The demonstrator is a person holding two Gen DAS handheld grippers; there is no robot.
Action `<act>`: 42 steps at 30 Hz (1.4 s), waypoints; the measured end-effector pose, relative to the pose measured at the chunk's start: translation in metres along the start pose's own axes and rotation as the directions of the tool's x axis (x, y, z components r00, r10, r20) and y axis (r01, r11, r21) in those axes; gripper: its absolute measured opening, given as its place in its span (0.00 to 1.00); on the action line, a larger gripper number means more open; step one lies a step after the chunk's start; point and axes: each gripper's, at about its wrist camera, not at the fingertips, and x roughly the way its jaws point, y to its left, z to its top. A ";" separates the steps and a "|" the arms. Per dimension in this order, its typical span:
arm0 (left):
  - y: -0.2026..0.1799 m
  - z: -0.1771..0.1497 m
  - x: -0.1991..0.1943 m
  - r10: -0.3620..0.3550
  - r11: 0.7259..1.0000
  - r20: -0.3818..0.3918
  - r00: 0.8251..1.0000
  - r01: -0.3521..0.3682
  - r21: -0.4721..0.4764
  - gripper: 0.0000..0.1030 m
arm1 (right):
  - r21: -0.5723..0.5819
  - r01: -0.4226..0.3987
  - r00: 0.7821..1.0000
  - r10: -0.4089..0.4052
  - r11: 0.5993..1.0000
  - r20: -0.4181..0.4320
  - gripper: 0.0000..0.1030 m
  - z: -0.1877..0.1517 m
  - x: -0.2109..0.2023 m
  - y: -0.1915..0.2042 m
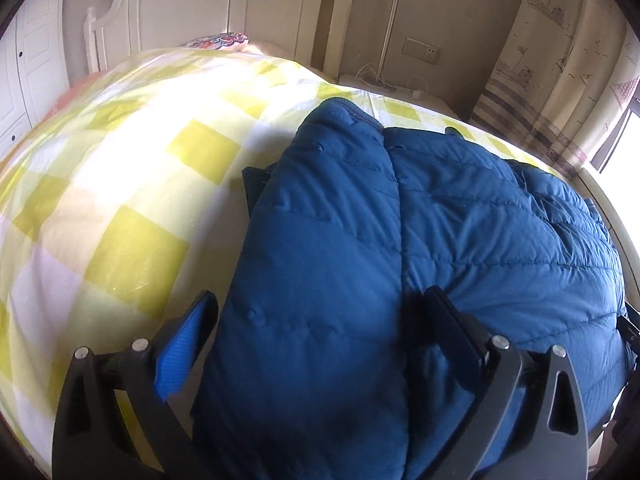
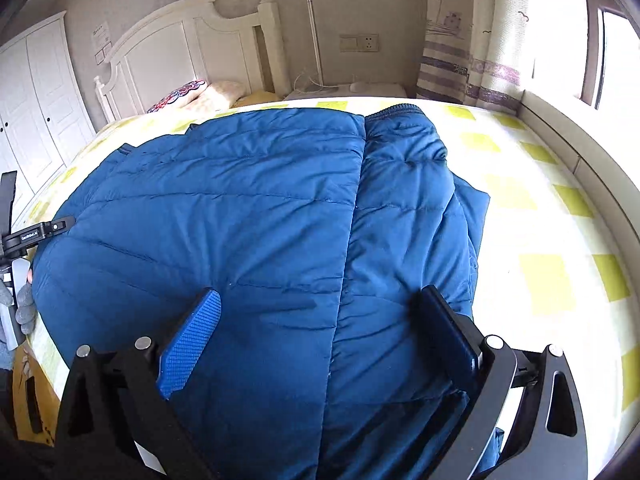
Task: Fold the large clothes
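Observation:
A blue quilted puffer jacket [image 2: 248,216] lies spread on the bed's yellow-and-white checked sheet [image 2: 536,208], with one side folded in over the body along a lengthwise edge. My right gripper [image 2: 320,312] hovers over the jacket's near end, open wide, with nothing pinched between its pads. In the left wrist view the jacket [image 1: 480,220] fills the right half. A folded strip of it runs between the wide-apart fingers of my left gripper [image 1: 322,308], which is open; its blue left pad [image 1: 192,336] stands just clear of the fabric. The left gripper's body [image 2: 36,232] and a gloved hand [image 2: 24,304] show at the right wrist view's left edge.
A white headboard [image 2: 192,48] and patterned pillows [image 2: 180,94] are at the bed's far end. A white wardrobe [image 2: 36,112] stands on the left. A nightstand with cables [image 2: 344,90], a curtain [image 2: 472,52] and a bright window [image 2: 616,52] are to the right.

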 end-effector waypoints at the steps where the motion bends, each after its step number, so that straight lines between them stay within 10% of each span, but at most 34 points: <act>1: -0.004 0.001 -0.002 0.025 1.000 0.003 1.000 -0.025 0.011 0.98 | 0.001 0.014 1.000 -0.014 1.000 -0.004 0.92 0.001 0.000 0.003; 5: -0.033 -0.002 -0.033 0.088 0.995 0.054 0.995 -0.091 0.049 0.94 | -0.026 0.100 0.994 -0.099 0.995 0.036 0.90 0.006 -0.021 0.027; 10: -0.106 -0.027 -0.064 -0.062 0.975 0.115 0.991 0.036 0.218 0.96 | -0.174 -0.032 0.993 0.051 0.984 0.109 0.90 -0.009 -0.046 0.092; 13: -0.144 -0.053 -0.040 -0.021 0.949 0.094 0.995 -0.009 0.315 0.98 | -0.304 -0.031 0.997 0.052 0.952 0.062 0.91 -0.030 -0.022 0.129; 19: -0.134 -0.055 -0.036 -0.011 0.939 0.082 0.997 -0.017 0.343 0.98 | -0.346 0.042 0.995 -0.010 0.937 0.095 0.91 -0.037 -0.025 0.117; 27: -0.026 -0.045 -0.044 0.042 0.997 0.065 0.997 -0.046 0.058 0.98 | 0.053 0.069 0.990 -0.075 0.996 0.117 0.88 -0.072 -0.076 -0.004; 33: -0.005 -0.043 -0.035 -0.036 0.999 0.025 0.999 0.037 -0.028 0.98 | 0.418 -0.181 0.981 0.130 0.890 0.147 0.86 -0.110 -0.092 -0.050; 42: -0.002 -0.048 -0.032 -0.051 0.998 0.034 0.998 0.053 -0.036 0.98 | 0.479 -0.235 0.972 0.217 0.846 0.093 0.96 -0.060 -0.033 -0.028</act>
